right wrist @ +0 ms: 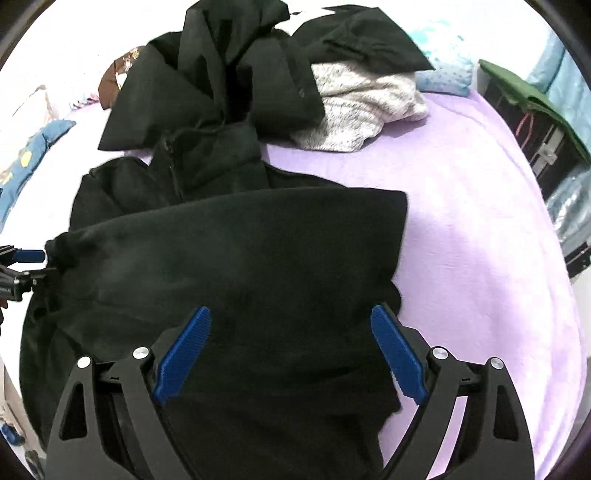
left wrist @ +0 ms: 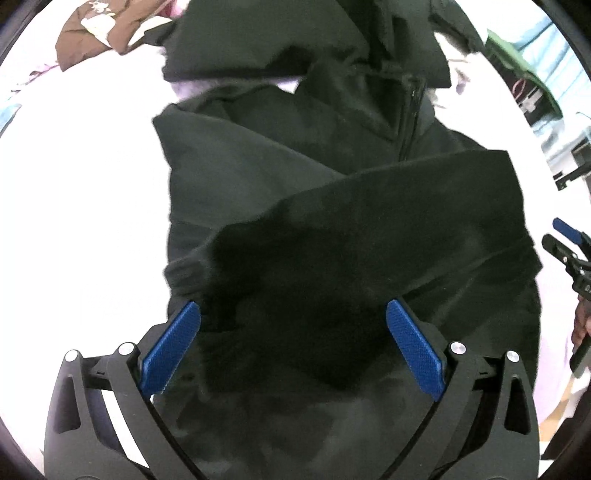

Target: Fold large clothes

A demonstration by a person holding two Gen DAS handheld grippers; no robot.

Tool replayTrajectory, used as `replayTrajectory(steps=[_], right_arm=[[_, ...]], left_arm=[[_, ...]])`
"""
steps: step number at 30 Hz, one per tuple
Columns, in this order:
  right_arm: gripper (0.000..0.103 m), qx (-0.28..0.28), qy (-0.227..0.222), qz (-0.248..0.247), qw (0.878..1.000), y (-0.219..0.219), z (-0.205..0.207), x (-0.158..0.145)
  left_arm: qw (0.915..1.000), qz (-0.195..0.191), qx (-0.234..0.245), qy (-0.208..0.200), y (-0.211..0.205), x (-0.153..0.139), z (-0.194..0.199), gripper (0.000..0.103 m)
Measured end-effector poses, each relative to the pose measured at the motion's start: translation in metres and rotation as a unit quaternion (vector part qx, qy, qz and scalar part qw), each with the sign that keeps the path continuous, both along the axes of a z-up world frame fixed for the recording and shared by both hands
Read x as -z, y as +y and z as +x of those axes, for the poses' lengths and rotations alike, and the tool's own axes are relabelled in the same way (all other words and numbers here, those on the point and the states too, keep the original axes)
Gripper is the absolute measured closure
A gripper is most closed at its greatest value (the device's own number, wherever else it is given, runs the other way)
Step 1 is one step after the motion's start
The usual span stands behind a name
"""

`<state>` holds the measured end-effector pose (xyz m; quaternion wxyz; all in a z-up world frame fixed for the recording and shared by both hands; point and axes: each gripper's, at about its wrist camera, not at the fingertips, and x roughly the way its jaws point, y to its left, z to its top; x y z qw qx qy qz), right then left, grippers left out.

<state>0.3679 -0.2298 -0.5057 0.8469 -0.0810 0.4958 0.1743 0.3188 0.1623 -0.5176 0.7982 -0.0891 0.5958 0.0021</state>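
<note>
A large black zip-up garment (left wrist: 332, 229) lies on a lilac bed sheet (right wrist: 480, 229), with a sleeve folded across its body. It also shows in the right wrist view (right wrist: 236, 251). My left gripper (left wrist: 293, 310) hovers over the sleeve cuff end, jaws wide open and empty. My right gripper (right wrist: 291, 314) hovers over the garment's right part, jaws wide open and empty. The right gripper shows at the right edge of the left wrist view (left wrist: 569, 251); the left gripper shows at the left edge of the right wrist view (right wrist: 26, 258), close to the cuff.
More black clothes (right wrist: 229, 74) and a white knit garment (right wrist: 362, 107) are piled at the far side of the bed. A brown patterned cloth (left wrist: 96, 33), a blue pillow (right wrist: 26, 158), a light blue pillow (right wrist: 447, 74) and a dark rack with a green cloth (right wrist: 532, 110) stand around.
</note>
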Motion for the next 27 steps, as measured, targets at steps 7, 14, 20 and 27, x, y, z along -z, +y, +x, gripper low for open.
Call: replayTrajectory(steps=[7, 14, 20, 27], right_arm=[[0.016, 0.013, 0.012, 0.013, 1.000, -0.030, -0.035, -0.014], [0.016, 0.022, 0.046, 0.023, 0.998, -0.055, -0.085, -0.003], [0.016, 0.041, 0.098, 0.038, 0.994, -0.081, -0.132, 0.015], [0.016, 0.078, 0.157, 0.037, 0.984, -0.123, -0.187, 0.036]], left_arm=[[0.9993, -0.020, -0.022, -0.021, 0.020, -0.022, -0.054, 0.006], [0.9984, -0.034, -0.044, -0.010, 0.033, -0.002, -0.100, 0.006], [0.9969, -0.038, -0.066, 0.018, 0.042, 0.017, -0.152, 0.006], [0.9929, -0.057, -0.088, 0.056, 0.042, 0.037, -0.210, 0.006]])
